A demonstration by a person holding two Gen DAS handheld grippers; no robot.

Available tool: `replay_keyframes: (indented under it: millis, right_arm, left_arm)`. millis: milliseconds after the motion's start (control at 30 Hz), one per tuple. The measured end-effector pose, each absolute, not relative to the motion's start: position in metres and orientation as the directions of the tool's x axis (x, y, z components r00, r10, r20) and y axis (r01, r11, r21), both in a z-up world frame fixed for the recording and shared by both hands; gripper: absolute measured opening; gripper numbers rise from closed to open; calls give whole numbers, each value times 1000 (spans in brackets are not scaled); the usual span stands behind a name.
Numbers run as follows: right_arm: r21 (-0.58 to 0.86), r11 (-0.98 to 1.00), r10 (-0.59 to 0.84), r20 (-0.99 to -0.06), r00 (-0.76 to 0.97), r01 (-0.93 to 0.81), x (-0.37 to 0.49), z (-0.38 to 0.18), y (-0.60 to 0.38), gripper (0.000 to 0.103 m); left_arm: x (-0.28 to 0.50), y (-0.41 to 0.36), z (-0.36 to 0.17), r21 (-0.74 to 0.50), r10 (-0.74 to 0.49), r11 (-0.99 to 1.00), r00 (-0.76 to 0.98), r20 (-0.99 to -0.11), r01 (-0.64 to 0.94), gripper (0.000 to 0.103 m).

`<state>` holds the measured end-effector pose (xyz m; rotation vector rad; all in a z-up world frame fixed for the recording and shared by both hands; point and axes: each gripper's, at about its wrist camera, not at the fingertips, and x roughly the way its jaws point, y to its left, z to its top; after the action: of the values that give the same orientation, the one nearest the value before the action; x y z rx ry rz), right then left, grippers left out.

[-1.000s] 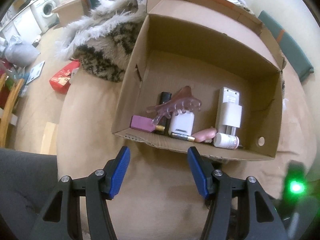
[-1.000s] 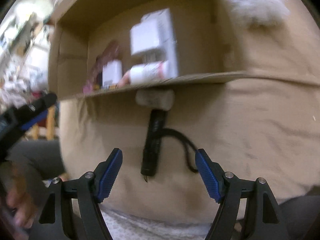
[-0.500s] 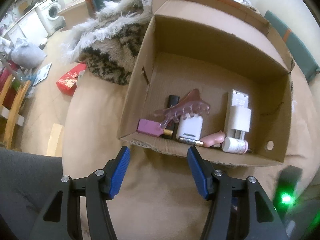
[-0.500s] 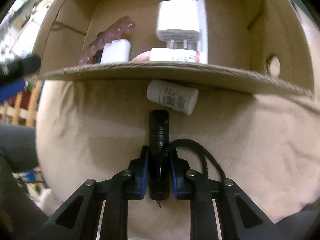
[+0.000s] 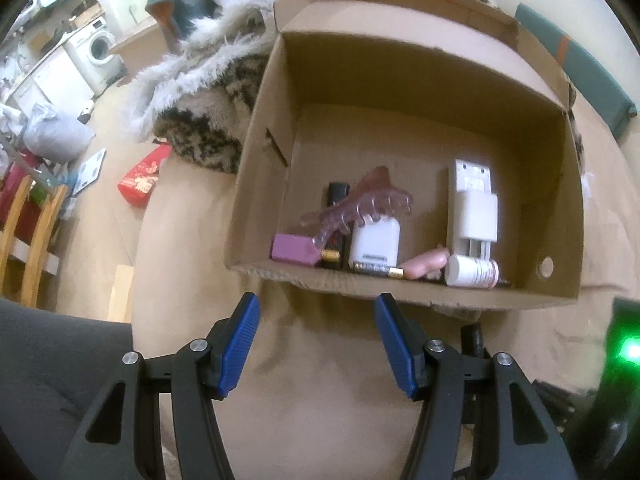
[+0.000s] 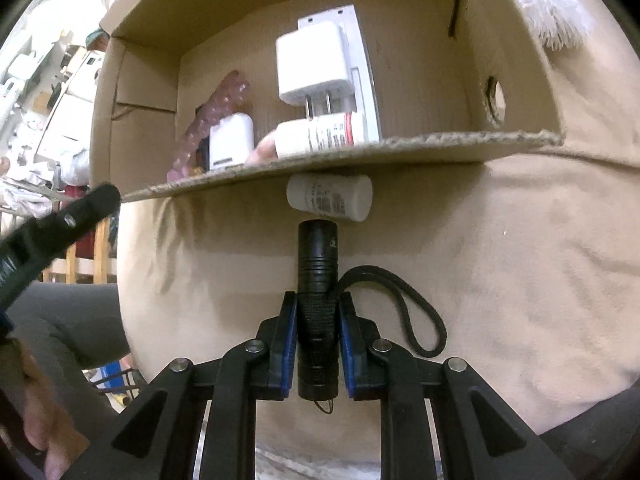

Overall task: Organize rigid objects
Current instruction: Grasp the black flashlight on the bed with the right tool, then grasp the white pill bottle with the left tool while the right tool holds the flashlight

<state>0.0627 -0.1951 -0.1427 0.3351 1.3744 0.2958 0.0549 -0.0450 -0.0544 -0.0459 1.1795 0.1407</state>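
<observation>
Right wrist view shows the right gripper clamped on the black flashlight lying on the tan cushion just before the cardboard box, whose near wall could snag its loose cord during lifting.

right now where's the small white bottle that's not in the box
In the right wrist view the white bottle lies on its side on the beige cushion, just outside the cardboard box under its near edge, right beyond the tip of the black flashlight.
</observation>
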Motion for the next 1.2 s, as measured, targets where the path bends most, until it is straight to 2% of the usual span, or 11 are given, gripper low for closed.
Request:
replay_keyframes:
  millis: [133, 267, 600, 633, 667, 800, 867, 1067, 1200]
  right_arm:
    - [417, 909, 407, -892, 195, 10, 62, -137, -208, 21]
    - [431, 901, 412, -885, 216, 44, 54, -130, -224, 21]
    - [371, 922, 333, -905, 264, 108, 40, -124, -250, 21]
    - [367, 923, 328, -907, 263, 115, 38, -126, -253, 21]
    - [364, 923, 324, -910, 259, 125, 36, -129, -257, 21]
    - [357, 921, 312, -915, 254, 155, 34, -132, -270, 21]
    - [350, 924, 306, -918, 254, 152, 33, -132, -269, 21]
    - [335, 931, 295, -924, 243, 145, 34, -135, -262, 21]
    - [344, 926, 302, -922, 242, 153, 38, -138, -255, 21]
  left_arm:
    - [51, -46, -69, 25, 68, 992, 355, -932, -124, 56]
    - [52, -61, -89, 13, 30, 999, 347, -937, -50, 56]
    - [70, -100, -123, -57, -74, 997, 347, -935, 60, 57]
    - [72, -101, -124, -53, -71, 997, 355, -932, 60, 58]
    - [75, -104, -127, -53, -72, 997, 357, -931, 62, 63]
    - [84, -112, -133, -54, -76, 996, 366, -928, 68, 66]
    - [89, -118, -135, -47, -70, 996, 372, -926, 71, 74]
    - [98, -125, -146, -60, -76, 997, 348, -934, 58, 86]
    - [104, -127, -153, -101, -116, 993, 337, -934, 60, 88]
